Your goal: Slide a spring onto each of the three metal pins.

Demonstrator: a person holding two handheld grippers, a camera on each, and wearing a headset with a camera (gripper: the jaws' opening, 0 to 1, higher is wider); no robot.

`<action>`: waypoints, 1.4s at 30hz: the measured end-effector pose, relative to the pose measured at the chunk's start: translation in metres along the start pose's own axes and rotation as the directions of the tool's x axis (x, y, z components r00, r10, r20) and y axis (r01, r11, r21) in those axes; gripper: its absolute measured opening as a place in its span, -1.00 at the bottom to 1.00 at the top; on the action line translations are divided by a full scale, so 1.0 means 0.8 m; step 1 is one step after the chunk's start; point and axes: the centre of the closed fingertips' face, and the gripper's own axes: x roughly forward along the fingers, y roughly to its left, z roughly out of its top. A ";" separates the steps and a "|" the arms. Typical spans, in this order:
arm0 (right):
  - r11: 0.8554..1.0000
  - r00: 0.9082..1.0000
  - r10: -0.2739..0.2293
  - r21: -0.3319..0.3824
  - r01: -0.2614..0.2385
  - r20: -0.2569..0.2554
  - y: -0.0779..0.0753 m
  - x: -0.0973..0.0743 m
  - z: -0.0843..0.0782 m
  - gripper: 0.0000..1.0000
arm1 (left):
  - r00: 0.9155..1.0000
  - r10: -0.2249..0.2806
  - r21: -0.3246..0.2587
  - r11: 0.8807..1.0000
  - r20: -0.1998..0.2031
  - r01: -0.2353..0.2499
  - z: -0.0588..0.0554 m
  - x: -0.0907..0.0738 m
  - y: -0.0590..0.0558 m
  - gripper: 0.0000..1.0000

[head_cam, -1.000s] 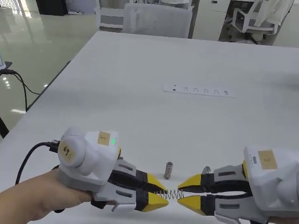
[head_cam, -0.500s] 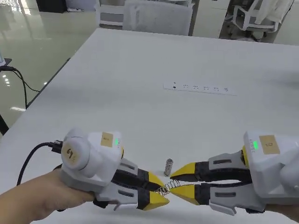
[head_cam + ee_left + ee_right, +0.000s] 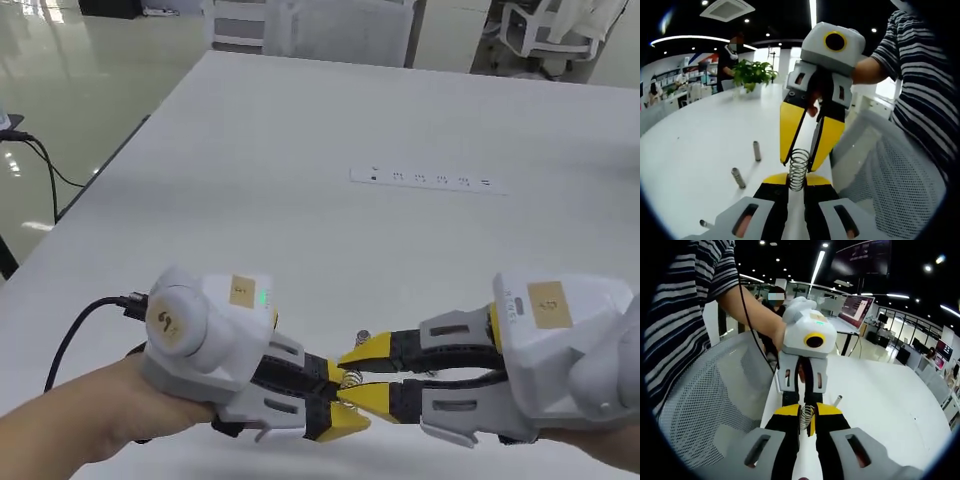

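The left gripper (image 3: pixel 340 398) and right gripper (image 3: pixel 348 378) match: white housings, grey slotted side plates, black jaws tipped yellow; each bears a tan square sticker (image 3: pixel 241 291); a green light (image 3: pixel 262 296) glows on the left one. A black cable (image 3: pixel 85 325) trails from the left housing; the sleeve (image 3: pixel 910 45) is short, striped dark and white.

Three pins (image 3: pixel 756 150), one gripped spring (image 3: pixel 798 169), two tongs (image 3: pixel 350 402) (image 3: pixel 343 375).

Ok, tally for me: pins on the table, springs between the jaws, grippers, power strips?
Metal pins: 3
Spring between the jaws: 1
Grippers: 2, left gripper and right gripper
Power strip: 1
Total: 7
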 end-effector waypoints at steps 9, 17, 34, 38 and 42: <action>0.999 1.000 -0.004 -0.041 0.003 -0.024 -0.002 0.002 -0.003 -0.85 | 1.000 0.030 -0.046 0.998 -0.006 -0.031 -0.003 -0.004 0.004 -0.92; 0.999 1.000 -0.017 -0.040 0.016 -0.017 -0.009 0.000 0.001 -0.85 | 0.998 0.062 -0.086 0.994 -0.014 -0.063 -0.009 -0.009 0.011 -0.69; 0.998 0.998 -0.043 -0.039 0.041 -0.037 -0.016 -0.001 -0.005 -0.85 | 0.990 0.143 -0.160 0.977 -0.004 -0.142 -0.022 -0.034 0.024 -0.46; 0.998 0.998 -0.051 -0.042 0.049 -0.042 -0.017 -0.002 -0.006 -0.85 | 0.989 0.148 -0.161 0.976 -0.005 -0.147 -0.022 -0.035 0.024 -0.40; 0.997 0.997 -0.060 -0.045 0.058 -0.048 -0.019 -0.003 -0.008 -0.85 | 0.987 0.162 -0.177 0.971 -0.008 -0.161 -0.029 -0.042 0.027 -0.33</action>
